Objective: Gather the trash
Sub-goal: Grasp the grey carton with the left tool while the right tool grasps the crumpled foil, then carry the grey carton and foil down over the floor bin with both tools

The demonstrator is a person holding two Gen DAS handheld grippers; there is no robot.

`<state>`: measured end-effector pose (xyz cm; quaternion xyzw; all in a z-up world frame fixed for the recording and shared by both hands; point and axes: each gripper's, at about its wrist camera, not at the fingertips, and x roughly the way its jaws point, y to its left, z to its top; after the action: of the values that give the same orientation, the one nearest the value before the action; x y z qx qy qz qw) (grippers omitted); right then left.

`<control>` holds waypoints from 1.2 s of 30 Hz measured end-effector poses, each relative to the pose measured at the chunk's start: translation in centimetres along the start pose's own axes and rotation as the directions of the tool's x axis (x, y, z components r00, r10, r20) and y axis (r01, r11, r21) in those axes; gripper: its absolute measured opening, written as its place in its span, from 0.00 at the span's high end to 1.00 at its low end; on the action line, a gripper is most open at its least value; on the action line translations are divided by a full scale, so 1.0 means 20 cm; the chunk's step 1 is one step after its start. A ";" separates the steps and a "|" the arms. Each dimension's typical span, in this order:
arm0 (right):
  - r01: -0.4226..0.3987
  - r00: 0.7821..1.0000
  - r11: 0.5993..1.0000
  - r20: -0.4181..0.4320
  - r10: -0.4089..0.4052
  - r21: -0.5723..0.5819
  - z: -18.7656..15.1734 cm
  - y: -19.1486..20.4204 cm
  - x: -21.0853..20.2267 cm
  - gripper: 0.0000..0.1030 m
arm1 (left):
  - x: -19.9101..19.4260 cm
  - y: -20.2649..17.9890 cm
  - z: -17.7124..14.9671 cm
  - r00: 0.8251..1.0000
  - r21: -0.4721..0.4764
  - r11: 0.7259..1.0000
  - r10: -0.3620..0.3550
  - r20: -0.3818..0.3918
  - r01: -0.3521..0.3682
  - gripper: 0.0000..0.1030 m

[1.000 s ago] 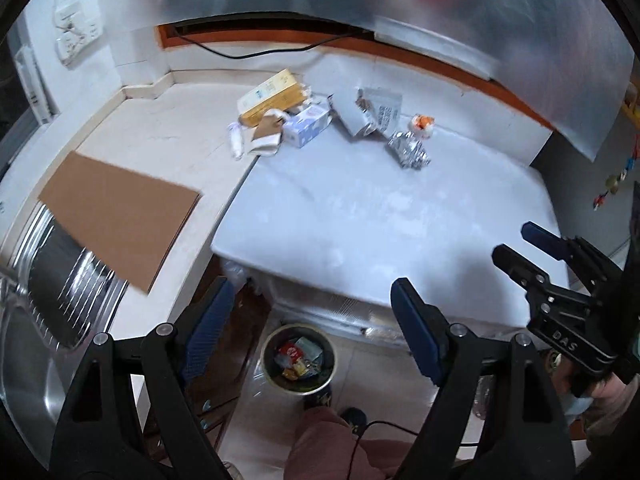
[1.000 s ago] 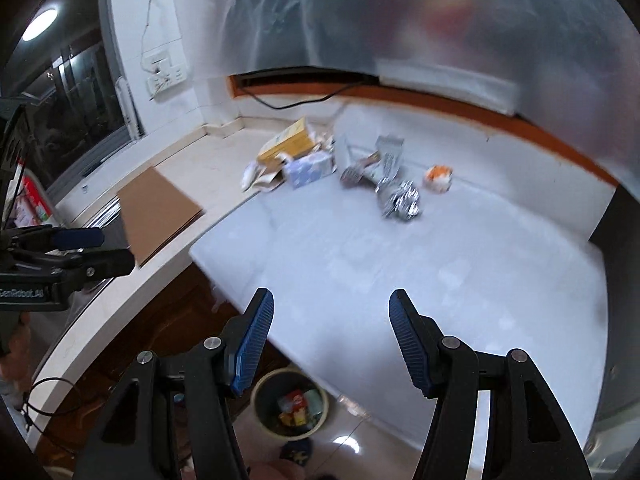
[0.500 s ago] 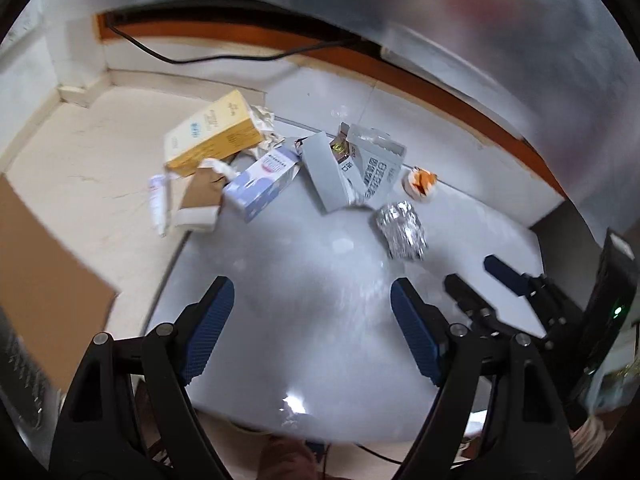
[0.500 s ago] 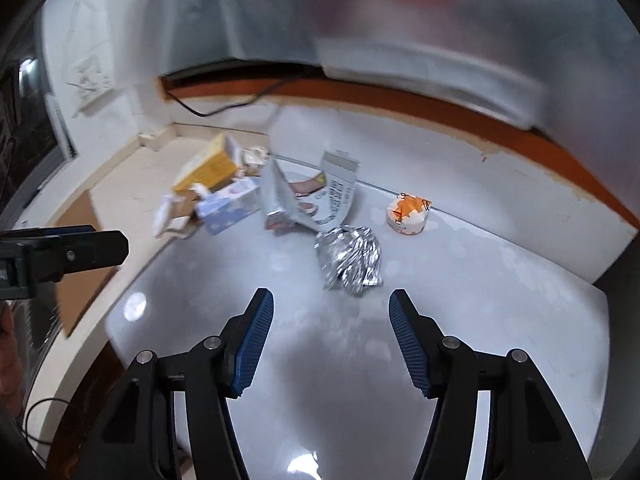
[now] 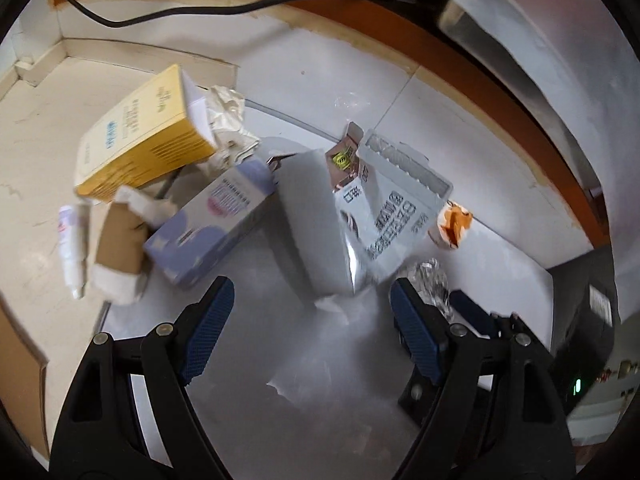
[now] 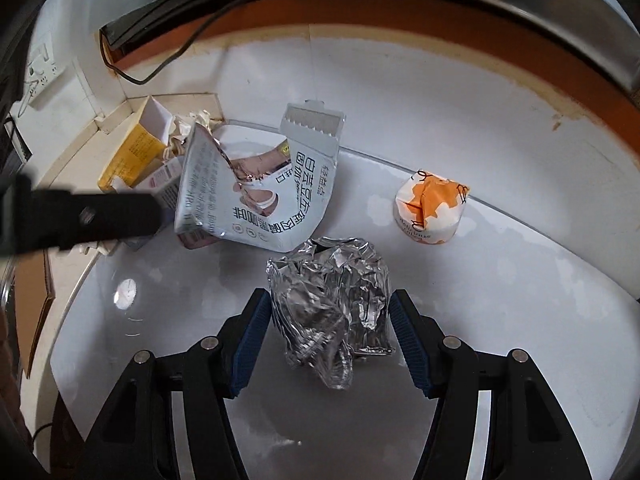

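- Your right gripper (image 6: 327, 334) stands spread, and its jaws have just been opening a little further. The crumpled foil wrapper (image 6: 330, 304) lies between the two blue pads (image 6: 250, 340). The left pad sits at the wrapper's edge; a sliver of gap shows at the right pad. No squeeze shows, so treat the wrapper as not yet gripped.
- Your left gripper (image 5: 310, 330) is also spread, with nothing between its pads. The bare white countertop (image 5: 320, 380) lies under it.
- Just ahead of the left gripper stands the torn silver pouch (image 5: 360, 216), open and leaning. To its left lies the lilac carton (image 5: 212, 220), and beyond that the yellow box (image 5: 140, 136) with crumpled paper (image 5: 228, 120) at its far end.
- Left of the lilac carton lie a torn cardboard scrap (image 5: 120, 248) and a small white tube (image 5: 72, 248).
- Ahead and to the right of the right gripper sits the orange-and-white wrapper (image 6: 430, 206), well apart from the foil.
- Step in hand, as judged: the first pick of trash, with both tools brought to the pile.
- Next move, as judged: close the right jaws squarely on the foil wrapper. Foil crushes and springs, so close well in before you lift.
- Advance the left gripper onto the pouch only if the pads can straddle one wall of it.
- No bin shows in either view.
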<state>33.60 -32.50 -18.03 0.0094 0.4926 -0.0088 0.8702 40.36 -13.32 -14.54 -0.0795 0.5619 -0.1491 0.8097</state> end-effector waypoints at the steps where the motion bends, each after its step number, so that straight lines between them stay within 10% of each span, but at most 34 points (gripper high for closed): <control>1: -0.005 1.000 1.000 0.005 0.005 -0.003 0.00 0.00 0.00 0.38 | 0.02 -0.01 0.01 1.000 0.000 1.000 0.006 -0.003 -0.006 0.24; 8: -0.037 0.999 0.999 -0.008 0.037 0.010 0.01 -0.02 0.01 0.38 | 0.19 -0.05 0.08 0.999 -0.003 1.000 0.029 -0.032 -0.029 0.25; 12: -0.038 0.999 0.999 -0.030 0.038 0.004 0.01 -0.01 0.04 0.37 | 0.26 -0.07 0.10 0.999 -0.007 1.000 0.018 -0.047 -0.018 0.55; 18: -0.056 0.998 0.998 -0.030 0.057 0.040 0.01 -0.03 0.03 0.39 | 0.24 -0.07 0.10 1.000 -0.015 1.000 0.011 0.011 -0.010 0.68; 36: -0.140 0.989 0.984 0.073 0.132 0.111 -0.26 0.00 -0.45 0.40 | -0.37 0.04 -0.27 0.983 -0.030 0.998 0.065 0.174 -0.061 0.69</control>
<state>24.43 -32.41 -12.94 0.0934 0.4608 0.0219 0.8823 33.02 -9.90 -10.18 -0.0845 0.4927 -0.1091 0.8592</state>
